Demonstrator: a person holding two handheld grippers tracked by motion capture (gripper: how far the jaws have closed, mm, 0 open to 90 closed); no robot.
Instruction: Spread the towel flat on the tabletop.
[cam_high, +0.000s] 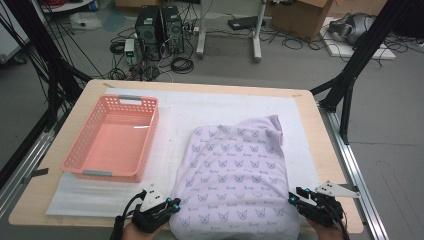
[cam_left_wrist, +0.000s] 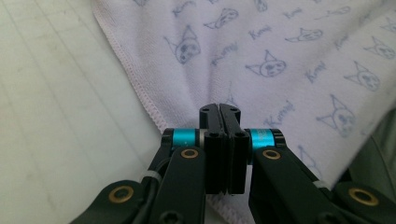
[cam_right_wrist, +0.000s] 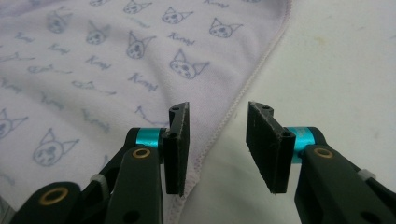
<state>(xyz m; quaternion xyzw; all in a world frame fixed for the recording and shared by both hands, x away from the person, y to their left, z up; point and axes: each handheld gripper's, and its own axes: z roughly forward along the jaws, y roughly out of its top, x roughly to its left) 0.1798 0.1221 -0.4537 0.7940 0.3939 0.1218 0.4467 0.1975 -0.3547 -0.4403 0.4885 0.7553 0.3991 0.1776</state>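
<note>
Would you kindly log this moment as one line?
left gripper: shut on towel edge | right gripper: open, straddling towel hem | basket: empty | table

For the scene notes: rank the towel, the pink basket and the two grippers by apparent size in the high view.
1. Towel, largest.
2. Pink basket, somewhat smaller.
3. Left gripper and right gripper: both far smaller and alike; partly cut by the frame edge, so unranked.

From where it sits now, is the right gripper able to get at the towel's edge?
Probably yes: the right gripper has its jaws open astride the towel's stitched edge, with nothing in between.
</note>
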